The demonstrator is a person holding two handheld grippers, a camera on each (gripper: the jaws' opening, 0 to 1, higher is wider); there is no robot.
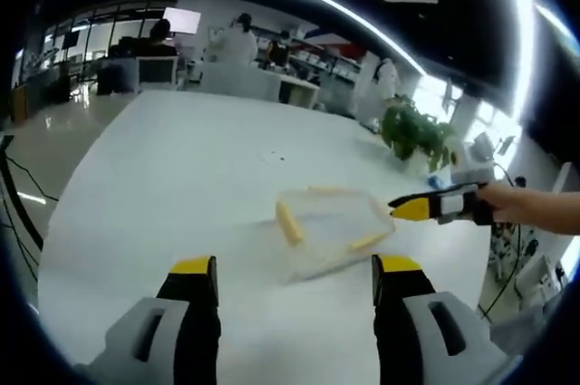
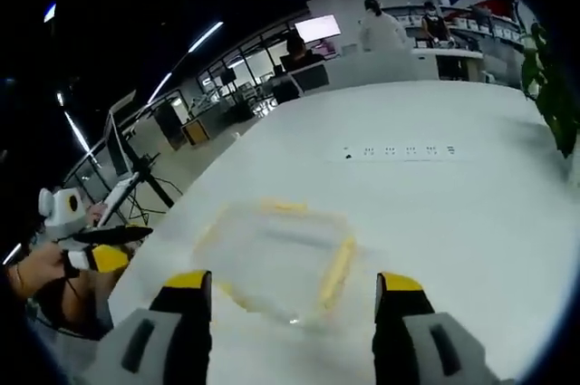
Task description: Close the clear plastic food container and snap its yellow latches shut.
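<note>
Left gripper (image 1: 294, 281) spread wide, jaws apart and holding nothing, hovering over the near part of a white table (image 1: 181, 177). Just beyond the jaws, a clear plastic container (image 1: 331, 233) lying flat on the table, with yellow latches along its sides: one on the left edge (image 1: 289, 222), one on the near right edge (image 1: 367, 242), one faint along the far edge (image 1: 324, 190). Coming in from the right, the right gripper (image 1: 412, 209), yellow tip close to the container's right corner, held by a person's hand (image 1: 521, 204); contact not clear.

In the right gripper view, jaws of the right gripper (image 2: 294, 285) also spread and empty, with the container (image 2: 276, 254) just ahead between them, one latch (image 2: 337, 269) toward the right. Far left, the left gripper (image 2: 104, 254) in a hand. A green plant (image 1: 415, 131) standing at the table's far right edge.
</note>
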